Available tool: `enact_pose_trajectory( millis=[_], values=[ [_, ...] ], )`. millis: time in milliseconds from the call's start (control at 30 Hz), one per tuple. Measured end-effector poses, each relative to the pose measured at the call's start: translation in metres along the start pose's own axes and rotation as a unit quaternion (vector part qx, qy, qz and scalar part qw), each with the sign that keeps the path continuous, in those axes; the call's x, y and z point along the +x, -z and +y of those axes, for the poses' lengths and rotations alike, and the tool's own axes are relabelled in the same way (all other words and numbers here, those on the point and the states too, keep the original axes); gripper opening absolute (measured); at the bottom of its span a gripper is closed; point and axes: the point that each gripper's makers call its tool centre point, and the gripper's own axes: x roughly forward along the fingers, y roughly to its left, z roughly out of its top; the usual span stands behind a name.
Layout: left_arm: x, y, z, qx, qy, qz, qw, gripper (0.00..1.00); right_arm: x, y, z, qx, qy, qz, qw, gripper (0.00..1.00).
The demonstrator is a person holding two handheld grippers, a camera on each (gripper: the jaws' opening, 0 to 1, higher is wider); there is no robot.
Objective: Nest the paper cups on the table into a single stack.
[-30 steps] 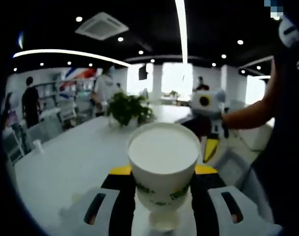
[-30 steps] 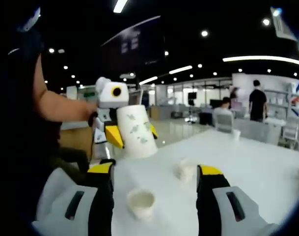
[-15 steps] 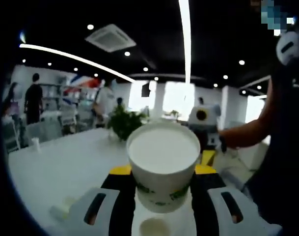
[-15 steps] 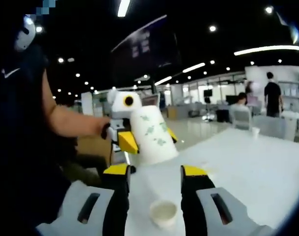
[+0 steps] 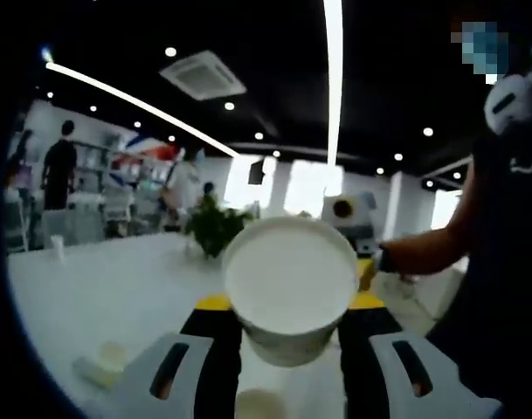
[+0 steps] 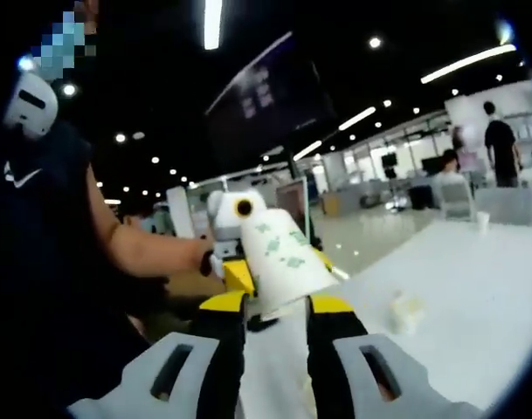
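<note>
Left gripper view is showing the left gripper [image 5: 287, 325] clamping a white paper cup [image 5: 289, 288] between its jaws, mouth toward the camera, above the white table [image 5: 100, 288]. A small cup [image 5: 260, 404] is sitting below it, and another is lying [image 5: 100, 362] off to the side. In the right gripper view, the right gripper [image 6: 277, 321] is showing its jaws narrowed; whether they are gripping anything I cannot tell.

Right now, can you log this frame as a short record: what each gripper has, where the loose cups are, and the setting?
left gripper: shut on a paper cup, mouth toward the camera
right gripper: jaws close together, nothing seen between them
loose cups: one lying on the table at lower left, one under the held cup
background: potted plant, people standing
</note>
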Motion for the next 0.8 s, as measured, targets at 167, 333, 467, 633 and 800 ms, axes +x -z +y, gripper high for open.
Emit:
enact_pose_trajectory(
  millis=[167,333,467,633,800],
  values=[
    [-0.003,0.004,-0.007,0.002,0.02,0.016,0.9997,0.41,-0.002,-0.005,0.003,0.026,-0.015,-0.014,0.9994,0.16],
    [-0.001,0.007,-0.011,0.002,0.031,0.026,0.9992,0.41,0.0,-0.008,0.006,0.037,-0.025,-0.014,0.9989,0.13],
    [0.001,0.007,-0.012,0.003,0.037,0.028,0.9989,0.41,0.0,-0.011,0.008,0.047,-0.035,-0.02,0.9981,0.11],
    [0.001,0.009,-0.012,0.007,0.036,0.033,0.9988,0.42,-0.002,-0.016,0.014,0.063,-0.054,-0.029,0.9961,0.05],
    [0.0,0.01,-0.009,0.012,0.03,0.037,0.9988,0.37,-0.002,-0.018,0.022,0.076,-0.077,-0.03,0.9937,0.0]
  ],
)
